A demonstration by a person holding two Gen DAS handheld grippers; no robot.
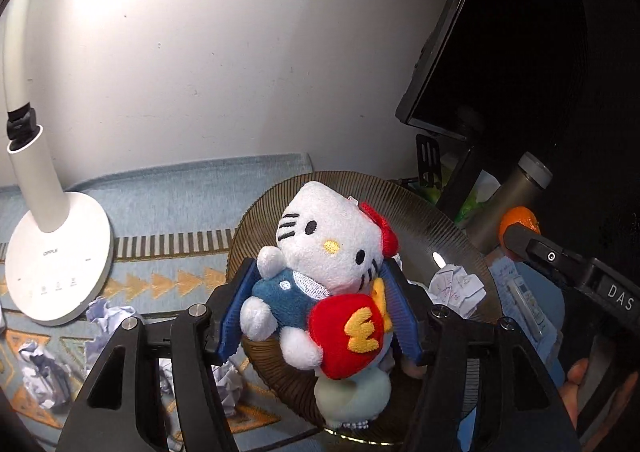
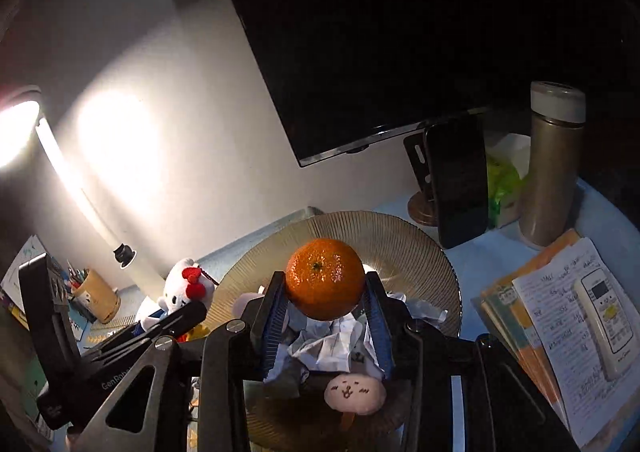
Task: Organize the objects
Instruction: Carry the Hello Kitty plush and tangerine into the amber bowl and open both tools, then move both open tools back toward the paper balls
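Left tool (image 1: 320,316): I pinch the white plush cat toy (image 1: 320,272) above the ribbed brown plate (image 1: 440,220).
Right tool (image 2: 326,312): I pinch the round orange mandarin (image 2: 324,278) over it.
Left to do: crumpled paper balls (image 1: 108,316) at 9 o'clock on the counter.

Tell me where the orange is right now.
The orange is clamped in the right hand-held gripper, centre of the right wrist view, above the ribbed plate and its crumpled paper.

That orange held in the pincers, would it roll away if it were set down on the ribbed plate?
Probably: the orange is round and smooth, so on the plate it would likely roll. Its glossy skin may slip between the right gripper's ribbed pads. The crumpled paper below might stop it.
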